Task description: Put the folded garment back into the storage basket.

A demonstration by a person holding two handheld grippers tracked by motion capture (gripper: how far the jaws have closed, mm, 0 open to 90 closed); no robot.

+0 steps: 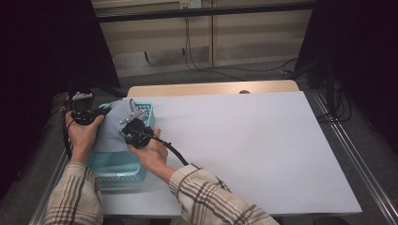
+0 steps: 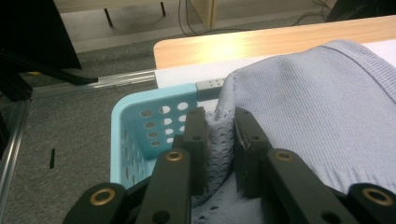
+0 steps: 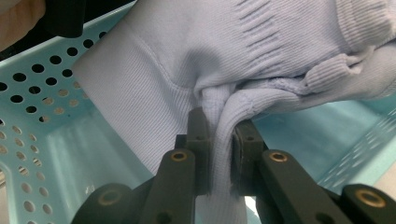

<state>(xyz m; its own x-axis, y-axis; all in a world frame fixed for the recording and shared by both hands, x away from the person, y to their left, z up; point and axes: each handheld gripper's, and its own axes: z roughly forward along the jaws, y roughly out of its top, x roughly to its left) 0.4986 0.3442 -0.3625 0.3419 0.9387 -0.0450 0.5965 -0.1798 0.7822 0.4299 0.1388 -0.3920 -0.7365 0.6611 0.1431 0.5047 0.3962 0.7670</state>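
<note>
No readable text, labels or signs.

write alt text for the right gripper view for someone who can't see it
The right gripper has its two black jaws shut on a bunched fold of a pale lavender knit sweater, held above the inside of a light blue perforated plastic basket. The sweater drapes across the upper part of the view.

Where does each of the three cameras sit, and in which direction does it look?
High view: above the person's side, facing forward and down on the white table; both plaid-sleeved forearms, left gripper, right gripper.
Left gripper view: along its jaws, pinching the pale blue knitted garment over the light blue perforated plastic basket.
Right gripper view: along its jaws, gripping a fold.
All share garment and basket.
</note>
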